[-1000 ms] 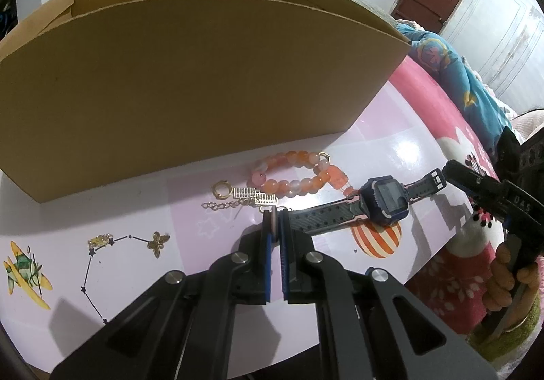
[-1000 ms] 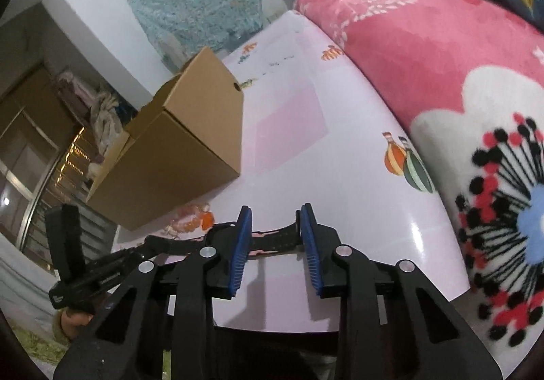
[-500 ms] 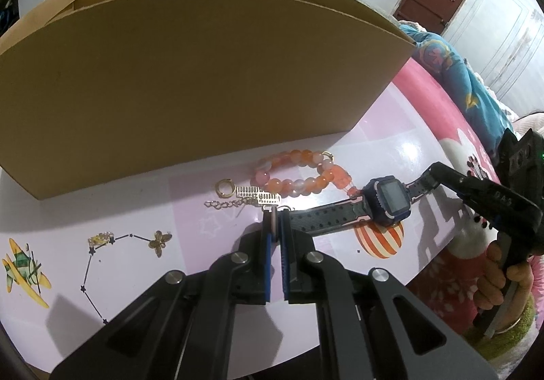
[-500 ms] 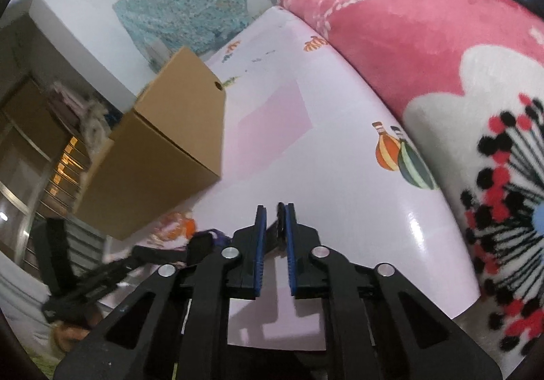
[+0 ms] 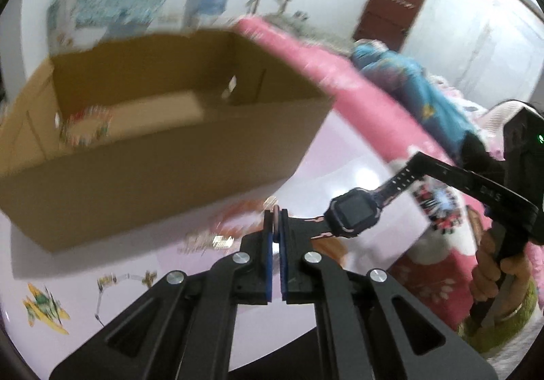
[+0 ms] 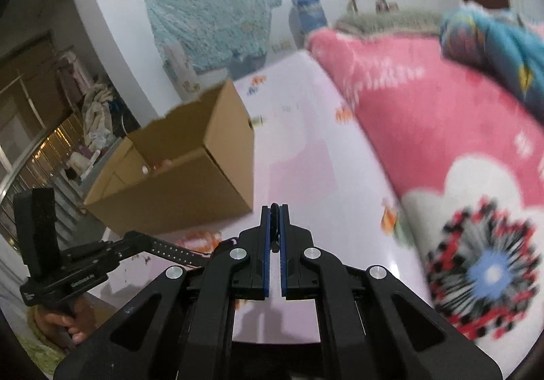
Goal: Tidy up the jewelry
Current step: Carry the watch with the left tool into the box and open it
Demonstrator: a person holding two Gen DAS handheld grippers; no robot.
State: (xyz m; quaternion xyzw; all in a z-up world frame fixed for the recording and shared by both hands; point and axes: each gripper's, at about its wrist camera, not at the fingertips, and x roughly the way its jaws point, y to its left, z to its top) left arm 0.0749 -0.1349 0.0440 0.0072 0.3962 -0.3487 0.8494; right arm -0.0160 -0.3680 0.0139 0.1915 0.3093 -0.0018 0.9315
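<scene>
A dark smartwatch (image 5: 352, 215) with a black and pink strap hangs above the pink table, stretched between both grippers. My left gripper (image 5: 276, 215) is shut on one strap end. My right gripper (image 5: 416, 159) is shut on the other end; in its own view its pads (image 6: 275, 210) pinch the strap edge. The perforated strap (image 6: 173, 252) runs back to my left gripper (image 6: 142, 240). An orange beaded bracelet (image 5: 244, 210), gold pieces (image 5: 210, 240) and a thin necklace (image 5: 125, 278) lie on the table below. An open cardboard box (image 5: 170, 149) stands just beyond them.
Something small and colourful (image 5: 85, 125) lies inside the box at its left end. A pink flowered blanket (image 6: 459, 142) borders the table on the right. A person's hand (image 5: 493, 274) grips the right tool. The frames are blurred by motion.
The right gripper's jaws closed on the watch strap. Both grippers then rose, lifting the watch off the table, and the inside of the box came into view.
</scene>
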